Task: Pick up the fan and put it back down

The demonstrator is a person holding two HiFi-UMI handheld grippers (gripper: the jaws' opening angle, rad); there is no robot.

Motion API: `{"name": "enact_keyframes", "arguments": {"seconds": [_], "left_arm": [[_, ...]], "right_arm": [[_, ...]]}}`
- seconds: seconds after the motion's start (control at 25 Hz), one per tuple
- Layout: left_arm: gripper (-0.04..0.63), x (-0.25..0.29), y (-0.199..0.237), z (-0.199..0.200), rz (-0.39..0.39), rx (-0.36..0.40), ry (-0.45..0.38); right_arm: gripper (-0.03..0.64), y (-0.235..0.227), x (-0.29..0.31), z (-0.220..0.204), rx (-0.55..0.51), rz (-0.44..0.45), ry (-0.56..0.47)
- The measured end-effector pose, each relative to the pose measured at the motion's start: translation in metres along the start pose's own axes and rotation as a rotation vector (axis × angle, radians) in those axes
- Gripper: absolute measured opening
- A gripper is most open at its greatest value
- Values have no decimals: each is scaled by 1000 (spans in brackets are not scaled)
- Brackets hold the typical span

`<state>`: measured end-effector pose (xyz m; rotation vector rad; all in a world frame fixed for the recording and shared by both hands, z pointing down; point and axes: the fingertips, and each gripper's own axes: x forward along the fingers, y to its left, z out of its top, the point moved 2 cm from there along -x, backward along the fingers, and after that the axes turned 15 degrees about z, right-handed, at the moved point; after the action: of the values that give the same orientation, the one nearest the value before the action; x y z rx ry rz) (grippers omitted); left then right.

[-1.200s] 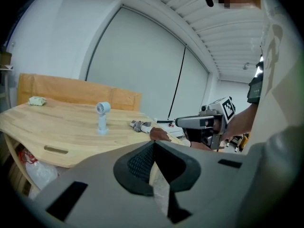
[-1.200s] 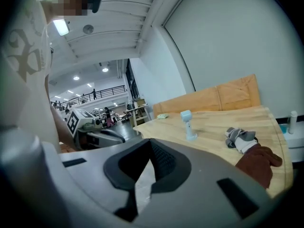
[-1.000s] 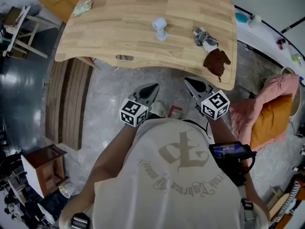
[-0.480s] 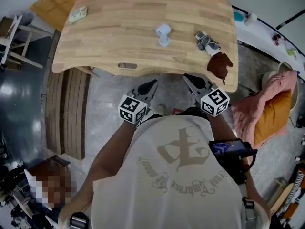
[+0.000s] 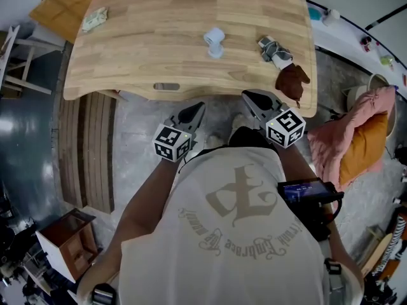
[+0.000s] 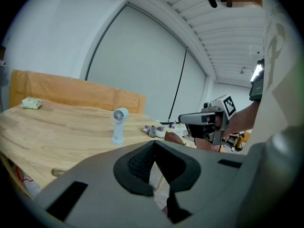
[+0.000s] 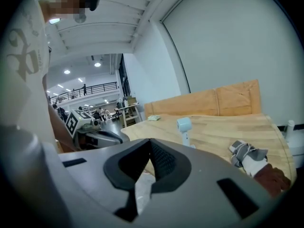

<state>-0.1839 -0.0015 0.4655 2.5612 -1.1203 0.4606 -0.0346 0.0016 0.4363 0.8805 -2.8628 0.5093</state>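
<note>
A small pale blue hand fan [image 5: 213,41] stands upright on the wooden table [image 5: 146,56], a little right of its middle. It also shows in the left gripper view, fan [image 6: 118,122], and in the right gripper view, fan [image 7: 184,129]. My left gripper [image 5: 198,107] is shut and empty, just short of the table's near edge. My right gripper [image 5: 247,96] is shut and empty too, with its tip at that edge. Both point at the table, well short of the fan. Each gripper sees the other: right gripper [image 6: 204,122], left gripper [image 7: 92,129].
A grey and white glove bundle [image 5: 273,48] and a brown object [image 5: 291,81] lie at the table's right end, a crumpled pale wad [image 5: 94,19] at its far left. Pink and orange cushions [image 5: 362,138] lie on the floor at right, wooden slats [image 5: 86,151] at left.
Both grippers have moved forward toward the table's near edge, still shut. The fan has not moved.
</note>
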Motion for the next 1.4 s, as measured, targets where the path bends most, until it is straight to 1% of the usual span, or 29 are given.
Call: {"name": "enact_keyframes", "arguments": {"seconds": [0.2, 0.36, 0.52, 0.68, 0.84, 0.96, 1.12, 1.4], "left_arm": [[11, 13, 6, 6, 18, -7, -5], [11, 26, 24, 24, 59, -4, -23], [9, 44, 24, 28, 81, -22, -17], [11, 62, 20, 25, 79, -50, 8], [11, 81, 24, 29, 83, -53, 14], [9, 89, 27, 30, 92, -60, 26], [9, 106, 30, 31, 101, -79, 36], [11, 153, 40, 20, 100, -95, 46]], "right_arm": [[14, -13, 6, -3, 9, 20, 16], [14, -35, 20, 9, -10, 46, 7], [14, -54, 21, 18, -17, 69, 11], [14, -72, 19, 20, -13, 86, 13], [14, -92, 23, 22, -12, 101, 9], [14, -98, 25, 22, -2, 112, 13], [14, -112, 26, 18, 18, 130, 34], [14, -155, 37, 5, 55, 149, 51]]}}
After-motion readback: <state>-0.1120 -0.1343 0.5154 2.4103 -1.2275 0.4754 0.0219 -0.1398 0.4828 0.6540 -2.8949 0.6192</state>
